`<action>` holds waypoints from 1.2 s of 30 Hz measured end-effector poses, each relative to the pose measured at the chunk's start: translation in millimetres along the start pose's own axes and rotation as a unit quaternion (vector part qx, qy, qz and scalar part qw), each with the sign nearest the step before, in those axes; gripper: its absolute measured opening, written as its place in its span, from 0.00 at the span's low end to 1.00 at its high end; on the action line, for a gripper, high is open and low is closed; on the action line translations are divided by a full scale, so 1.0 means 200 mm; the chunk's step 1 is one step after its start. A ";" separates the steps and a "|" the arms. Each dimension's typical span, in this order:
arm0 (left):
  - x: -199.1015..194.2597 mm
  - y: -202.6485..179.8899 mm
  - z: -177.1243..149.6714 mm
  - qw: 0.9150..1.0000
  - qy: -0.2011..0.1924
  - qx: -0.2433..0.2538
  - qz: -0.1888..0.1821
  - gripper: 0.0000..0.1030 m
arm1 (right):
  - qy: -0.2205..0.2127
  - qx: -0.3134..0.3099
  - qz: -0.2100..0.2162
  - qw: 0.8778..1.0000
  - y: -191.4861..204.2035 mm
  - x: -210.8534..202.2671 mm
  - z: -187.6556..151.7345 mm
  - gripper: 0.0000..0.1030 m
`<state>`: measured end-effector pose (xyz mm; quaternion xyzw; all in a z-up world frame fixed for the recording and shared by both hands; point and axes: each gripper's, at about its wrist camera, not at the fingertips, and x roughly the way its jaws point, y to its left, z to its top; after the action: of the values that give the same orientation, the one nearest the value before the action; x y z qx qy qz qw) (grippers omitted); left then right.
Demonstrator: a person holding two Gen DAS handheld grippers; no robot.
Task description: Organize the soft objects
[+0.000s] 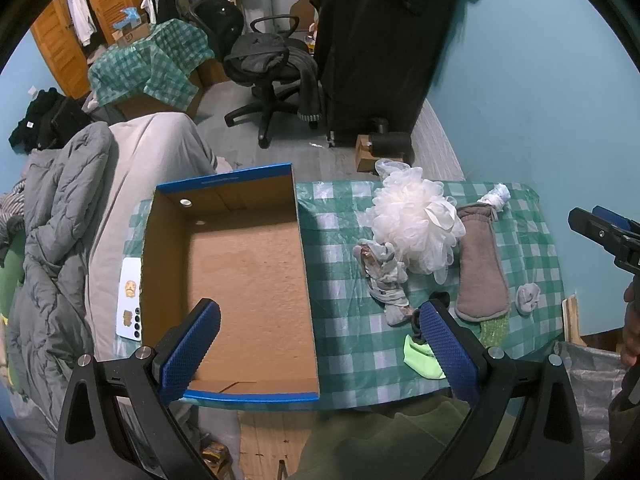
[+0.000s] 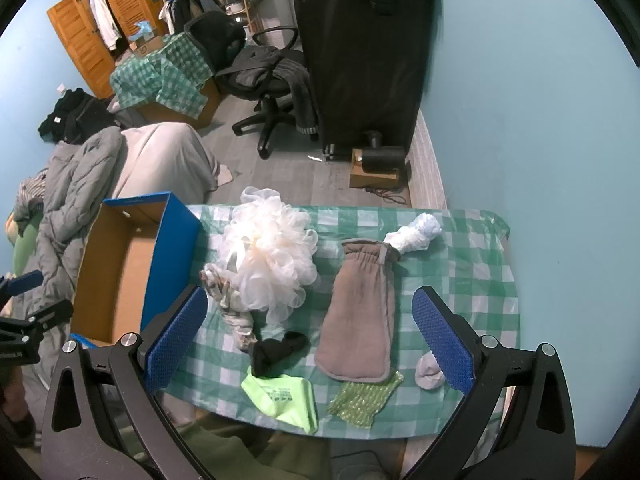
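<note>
Left wrist view: the left gripper hangs with jaws spread wide and nothing between them, above the near rim of the cardboard box. The box sits on the checkered tablecloth, left of the white bath pouf.

Right wrist view: the right gripper is likewise spread and holds nothing, above the brown mitt, black sock, neon-green cloth and grey sock.

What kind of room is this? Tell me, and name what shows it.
Probably a lived-in bedroom: a wooden wardrobe with hanging clothes, a grey duvet on bedding, and an office chair draped with garments.
</note>
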<state>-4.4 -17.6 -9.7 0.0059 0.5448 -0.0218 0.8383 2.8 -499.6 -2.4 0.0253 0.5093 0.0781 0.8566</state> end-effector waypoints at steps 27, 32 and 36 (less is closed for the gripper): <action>0.13 -0.14 0.10 0.999 0.029 0.010 -0.017 0.98 | 0.019 0.006 -0.008 1.000 -0.10 0.06 -0.10 0.98; 0.20 -0.21 0.16 0.999 0.037 0.021 -0.025 0.98 | 0.024 0.010 -0.008 1.000 -0.15 0.04 -0.12 0.98; 0.27 -0.27 0.20 0.998 0.047 0.030 -0.029 0.98 | 0.028 0.013 -0.007 1.000 -0.22 0.05 -0.11 0.98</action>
<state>50.5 -74.9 -41.7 0.0160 0.5822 -0.0622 0.8105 -7.4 -541.7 -26.0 0.0305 0.5342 0.0667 0.8421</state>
